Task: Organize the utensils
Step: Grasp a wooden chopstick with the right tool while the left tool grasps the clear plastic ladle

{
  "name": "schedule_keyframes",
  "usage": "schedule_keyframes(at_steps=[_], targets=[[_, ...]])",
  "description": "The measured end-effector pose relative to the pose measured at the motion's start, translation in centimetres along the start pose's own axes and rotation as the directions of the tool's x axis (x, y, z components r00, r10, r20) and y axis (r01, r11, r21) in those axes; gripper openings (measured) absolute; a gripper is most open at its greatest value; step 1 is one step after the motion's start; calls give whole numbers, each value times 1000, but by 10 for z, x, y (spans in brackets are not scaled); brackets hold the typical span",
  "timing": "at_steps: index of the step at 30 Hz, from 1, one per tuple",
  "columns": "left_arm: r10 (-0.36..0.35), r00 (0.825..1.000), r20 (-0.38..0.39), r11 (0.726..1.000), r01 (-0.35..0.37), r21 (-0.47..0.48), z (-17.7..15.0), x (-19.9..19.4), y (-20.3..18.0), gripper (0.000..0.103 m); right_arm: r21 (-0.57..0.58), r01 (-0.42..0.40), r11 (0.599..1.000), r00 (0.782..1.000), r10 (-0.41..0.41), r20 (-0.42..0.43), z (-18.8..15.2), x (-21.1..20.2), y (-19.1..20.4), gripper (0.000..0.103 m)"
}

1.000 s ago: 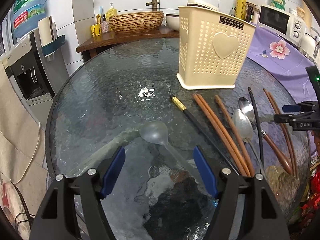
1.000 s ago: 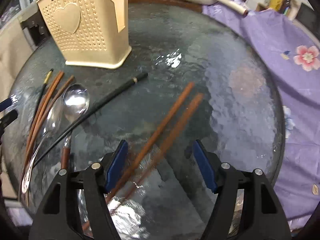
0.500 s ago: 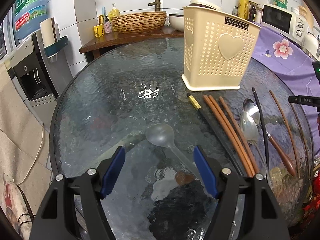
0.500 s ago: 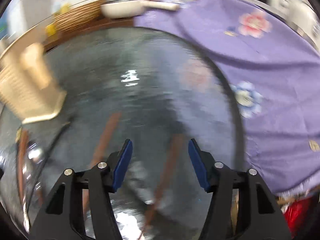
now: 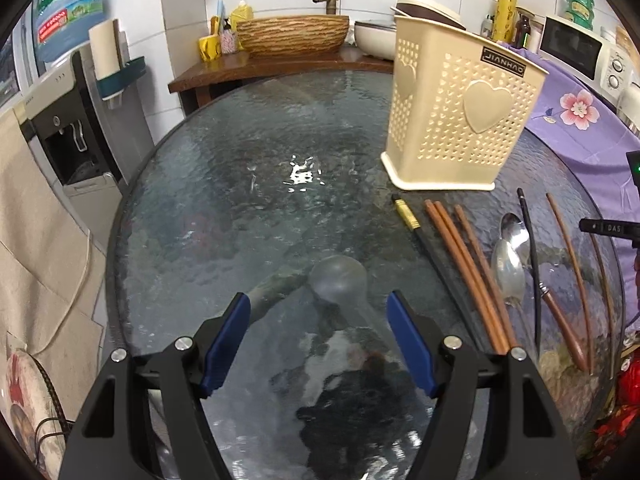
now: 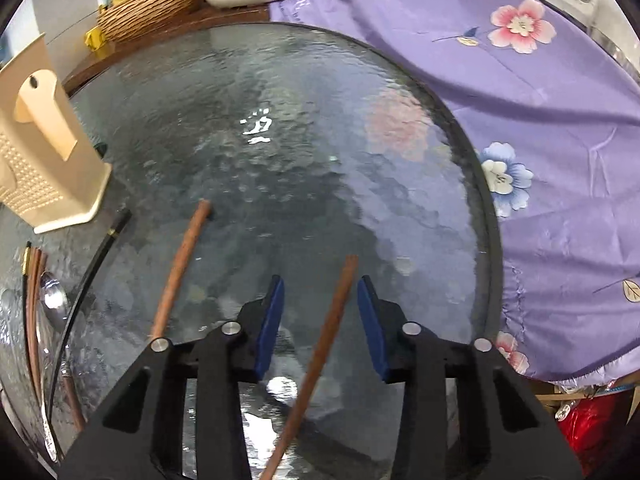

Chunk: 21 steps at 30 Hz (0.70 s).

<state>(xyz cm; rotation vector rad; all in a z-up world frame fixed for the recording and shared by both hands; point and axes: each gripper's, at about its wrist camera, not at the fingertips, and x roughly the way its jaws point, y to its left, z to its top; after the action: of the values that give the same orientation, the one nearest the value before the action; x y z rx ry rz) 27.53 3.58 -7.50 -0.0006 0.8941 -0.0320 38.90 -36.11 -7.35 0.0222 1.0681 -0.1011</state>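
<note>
A cream utensil holder [image 5: 460, 120] stands upright on the round glass table [image 5: 240, 200]; its corner also shows in the right wrist view [image 6: 44, 168]. My left gripper [image 5: 318, 320] is open just above the glass, with the clear plastic spoon [image 5: 340, 284] lying between and ahead of its blue pads. In front of the holder lie brown chopsticks [image 5: 464, 264], a black chopstick [image 5: 424, 240] and metal spoons [image 5: 508, 268]. My right gripper [image 6: 320, 312] is closing around a brown chopstick [image 6: 328, 344]; the pads do not touch it. A second brown chopstick [image 6: 180, 268] lies to its left.
A purple flowered cloth [image 6: 520, 120] covers the surface past the table's right edge. Behind the table a wooden counter [image 5: 280, 68] carries a woven basket [image 5: 292, 34] and bowls. A water dispenser [image 5: 76, 120] stands at the left.
My right gripper swung to the right over the glass, rolled, and its jaws narrowed around one brown chopstick. The left gripper stayed open over the clear spoon, shifting only slightly.
</note>
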Motion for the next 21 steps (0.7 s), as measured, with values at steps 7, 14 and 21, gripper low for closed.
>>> schedule_keyframes(at_steps=[7, 14, 21], targets=[[18, 998, -59, 999, -17, 30, 5, 17, -23, 64, -29, -15, 999, 1000, 15, -7, 0, 2, 8, 36], [34, 993, -114, 999, -34, -1, 6, 34, -15, 59, -46, -49, 998, 998, 48, -35, 2, 4, 11, 36], [17, 991, -129, 1000, -14, 24, 21, 43, -24, 50, -82, -76, 994, 995, 70, -68, 5, 5, 23, 36]])
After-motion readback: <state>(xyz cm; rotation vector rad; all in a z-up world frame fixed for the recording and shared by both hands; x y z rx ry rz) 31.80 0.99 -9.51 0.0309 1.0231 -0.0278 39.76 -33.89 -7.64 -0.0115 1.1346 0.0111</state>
